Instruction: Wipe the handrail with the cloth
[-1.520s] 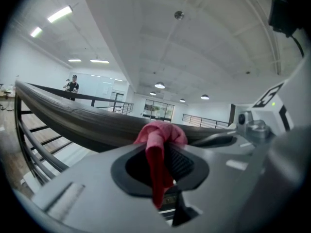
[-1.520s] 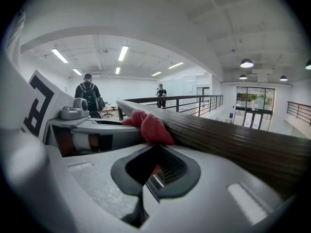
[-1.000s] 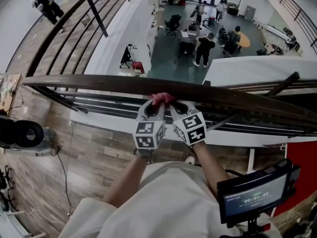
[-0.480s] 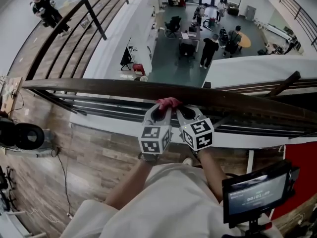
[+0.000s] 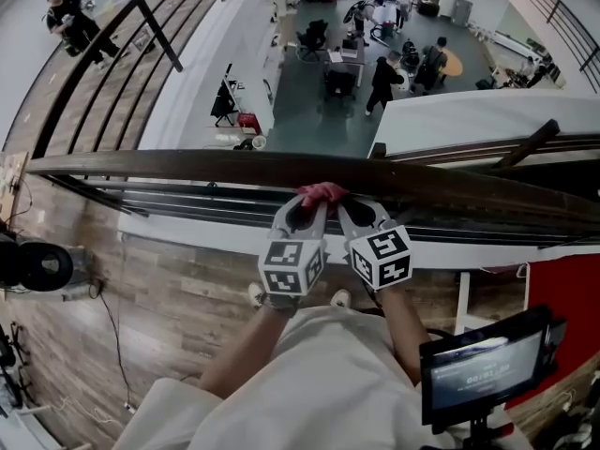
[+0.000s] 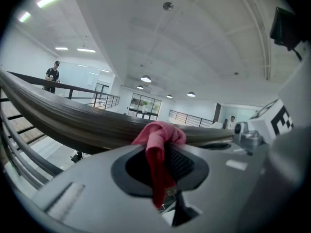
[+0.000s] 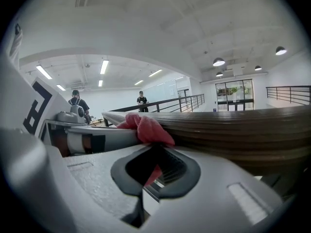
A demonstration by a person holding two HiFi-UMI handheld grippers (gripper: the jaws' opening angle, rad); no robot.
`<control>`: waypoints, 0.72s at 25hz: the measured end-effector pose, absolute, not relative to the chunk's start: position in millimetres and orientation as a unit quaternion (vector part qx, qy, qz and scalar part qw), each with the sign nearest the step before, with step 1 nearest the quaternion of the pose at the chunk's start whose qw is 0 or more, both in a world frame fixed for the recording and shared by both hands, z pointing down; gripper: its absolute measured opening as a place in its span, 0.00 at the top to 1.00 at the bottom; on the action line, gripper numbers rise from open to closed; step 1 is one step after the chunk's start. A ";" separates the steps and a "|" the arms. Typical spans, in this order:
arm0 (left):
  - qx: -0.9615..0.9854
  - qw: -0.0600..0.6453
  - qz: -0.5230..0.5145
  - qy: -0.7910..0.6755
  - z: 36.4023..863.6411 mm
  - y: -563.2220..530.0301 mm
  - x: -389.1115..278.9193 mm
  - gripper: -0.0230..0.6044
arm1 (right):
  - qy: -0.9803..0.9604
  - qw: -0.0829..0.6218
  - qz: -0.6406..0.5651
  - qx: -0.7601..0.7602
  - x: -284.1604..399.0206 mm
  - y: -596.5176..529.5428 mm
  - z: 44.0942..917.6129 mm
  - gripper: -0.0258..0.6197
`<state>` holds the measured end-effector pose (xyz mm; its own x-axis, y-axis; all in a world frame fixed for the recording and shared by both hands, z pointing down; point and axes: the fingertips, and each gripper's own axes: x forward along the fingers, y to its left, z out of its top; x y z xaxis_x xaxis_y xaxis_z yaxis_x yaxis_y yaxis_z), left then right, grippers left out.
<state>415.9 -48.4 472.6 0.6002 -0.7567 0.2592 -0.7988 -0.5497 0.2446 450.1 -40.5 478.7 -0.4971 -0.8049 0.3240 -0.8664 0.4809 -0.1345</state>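
Note:
A dark wooden handrail [image 5: 187,168] runs across the head view above a drop to a lower floor. A bunched pink cloth [image 5: 322,193] rests on its near edge. My left gripper [image 5: 305,211] and right gripper [image 5: 349,213] sit side by side, both shut on the pink cloth and pressing it against the rail. In the left gripper view the cloth [image 6: 159,144] hangs between the jaws in front of the handrail [image 6: 73,123]. In the right gripper view the cloth [image 7: 146,129] bulges above the jaws beside the handrail [image 7: 233,125].
Thin metal rails [image 5: 187,204] run under the handrail. A monitor on a stand [image 5: 483,364] sits at the lower right, black round equipment [image 5: 37,265] at the left. Below the railing are several people and desks [image 5: 375,64]. A person [image 5: 66,12] stands on the far-left walkway.
Both grippers with the cloth have slid slightly to the right along the handrail, and the head view has shifted a little.

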 end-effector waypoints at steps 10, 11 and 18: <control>0.902 0.136 0.083 -0.402 476.4 -33.0 470.3 0.85 | -0.834 0.104 0.135 0.525 504.4 -25.8 482.9 0.96; 0.905 0.133 0.086 -0.395 477.4 -31.9 477.3 0.85 | -0.831 0.103 0.135 0.530 511.5 -24.8 483.9 0.96; 0.924 0.120 0.101 -0.348 474.7 -20.8 528.9 0.85 | -0.803 0.096 0.141 0.572 564.3 -14.7 480.2 0.96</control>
<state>528.9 -20.8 474.7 0.7381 -0.6184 0.2700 -0.6669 -0.7294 0.1525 564.3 -14.7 480.2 -0.3282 -0.8904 0.3155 -0.9446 0.3071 -0.1160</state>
